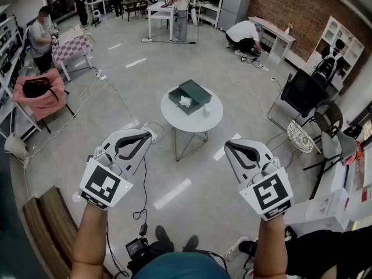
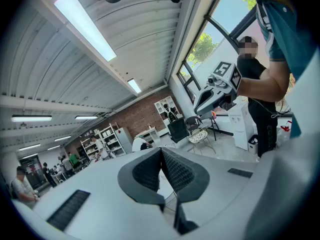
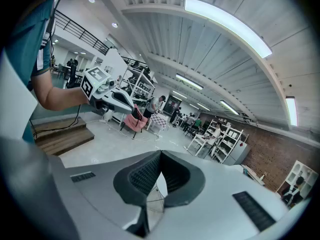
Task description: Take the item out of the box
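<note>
A dark green open box (image 1: 189, 95) sits on a small round white table (image 1: 197, 121) in the middle of the floor, some way ahead of me. A crumpled white item (image 1: 186, 102) lies inside the box, and a small white object (image 1: 206, 110) stands beside it. My left gripper (image 1: 147, 134) is held in the air at lower left, shut and empty. My right gripper (image 1: 228, 146) hovers at lower right, also shut with nothing in it. Both are well short of the table. In the gripper views the pads of the left gripper (image 2: 161, 153) and the right gripper (image 3: 160, 157) meet at their tips.
Black chairs (image 1: 304, 90) and a wire chair (image 1: 302, 137) stand to the right of the table. A pink-draped chair (image 1: 39, 95) is at far left, a wooden bench (image 1: 49, 220) at lower left. Cables trail over the floor. Several people work at the back.
</note>
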`<state>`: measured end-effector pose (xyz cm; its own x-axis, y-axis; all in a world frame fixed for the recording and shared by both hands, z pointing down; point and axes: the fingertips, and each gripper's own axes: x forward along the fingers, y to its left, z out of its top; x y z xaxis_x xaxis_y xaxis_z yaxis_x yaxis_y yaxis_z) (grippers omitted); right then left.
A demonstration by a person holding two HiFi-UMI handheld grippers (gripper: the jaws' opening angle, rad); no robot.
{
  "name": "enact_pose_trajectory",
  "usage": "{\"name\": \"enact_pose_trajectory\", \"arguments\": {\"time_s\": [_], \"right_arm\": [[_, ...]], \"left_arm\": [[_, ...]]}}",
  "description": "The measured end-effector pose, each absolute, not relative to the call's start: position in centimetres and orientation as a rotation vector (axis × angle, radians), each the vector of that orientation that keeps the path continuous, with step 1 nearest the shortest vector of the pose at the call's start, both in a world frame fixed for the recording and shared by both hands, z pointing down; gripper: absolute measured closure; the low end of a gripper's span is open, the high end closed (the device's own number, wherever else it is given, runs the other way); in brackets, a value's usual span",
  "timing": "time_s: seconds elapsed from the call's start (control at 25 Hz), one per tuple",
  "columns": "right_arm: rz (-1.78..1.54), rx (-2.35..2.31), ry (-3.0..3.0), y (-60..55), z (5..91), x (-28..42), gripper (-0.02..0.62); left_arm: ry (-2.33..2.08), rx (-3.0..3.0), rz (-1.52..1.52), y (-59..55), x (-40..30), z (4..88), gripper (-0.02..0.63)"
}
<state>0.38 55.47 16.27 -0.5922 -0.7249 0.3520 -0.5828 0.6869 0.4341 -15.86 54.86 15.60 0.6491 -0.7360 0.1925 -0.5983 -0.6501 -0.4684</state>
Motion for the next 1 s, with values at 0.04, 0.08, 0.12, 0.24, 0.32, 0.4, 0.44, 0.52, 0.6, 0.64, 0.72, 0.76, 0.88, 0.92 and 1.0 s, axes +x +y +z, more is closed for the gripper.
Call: {"name": "enact_pose_trajectory", "arguments": {"time_s": [0.04,0.08,0.12,0.24,0.32,0.4,0.44,0.52,0.6,0.64,0.72,0.76,0.88,0.92,1.0], "right_arm": [[-0.377,1.004,-2.390,55.4,16.1,0.3,0.558],[-0.379,1.003,-2.390,55.3,16.0,0.2,0.557],[-0.380,1.001,-2.389,55.2,15.9,0.0,0.557],[-0.391,0.995,-2.387,54.8,15.7,-0.8,0.558],[-0.383,0.993,-2.389,54.5,15.8,-1.4,0.558],[-0.364,0.989,-2.400,54.2,15.9,-2.1,0.557],[-0.361,0.986,-2.409,54.0,16.0,-2.5,0.557],[-0.374,0.983,-2.427,53.4,15.8,-3.2,0.555],[-0.392,0.979,-2.435,52.9,15.7,-4.0,0.555],[-0.394,0.980,-2.437,52.6,15.7,-4.5,0.555],[-0.392,0.987,-2.439,52.2,15.7,-5.3,0.555],[-0.391,0.990,-2.440,52.0,15.7,-5.6,0.555],[-0.389,0.990,-2.444,51.3,15.7,-6.6,0.555],[-0.389,0.987,-2.446,51.0,15.8,-6.8,0.555],[-0.386,0.979,-2.452,50.1,16.2,-7.1,0.555]], "left_arm": [[1.056,-2.508,-0.524,54.8,-15.9,15.5,0.586],[1.054,-2.510,-0.522,54.8,-16.0,15.3,0.586],[1.052,-2.511,-0.520,54.7,-16.1,15.2,0.586],[1.050,-2.516,-0.520,54.3,-16.8,15.0,0.586],[1.052,-2.520,-0.532,53.9,-17.5,15.3,0.586],[1.055,-2.525,-0.548,53.5,-18.2,15.7,0.586],[1.053,-2.526,-0.551,53.2,-18.5,15.8,0.586],[1.046,-2.531,-0.547,52.7,-19.0,15.9,0.586],[1.042,-2.535,-0.539,52.3,-19.7,15.8,0.586],[1.040,-2.536,-0.536,52.1,-20.2,15.7,0.586],[1.036,-2.536,-0.528,51.7,-20.9,15.7,0.586],[1.034,-2.537,-0.526,51.6,-21.2,15.7,0.586],[1.025,-2.543,-0.529,51.0,-21.9,16.0,0.586],[1.024,-2.545,-0.531,50.8,-22.0,16.1,0.586],[1.024,-2.548,-0.536,50.2,-22.2,16.5,0.586]]}}
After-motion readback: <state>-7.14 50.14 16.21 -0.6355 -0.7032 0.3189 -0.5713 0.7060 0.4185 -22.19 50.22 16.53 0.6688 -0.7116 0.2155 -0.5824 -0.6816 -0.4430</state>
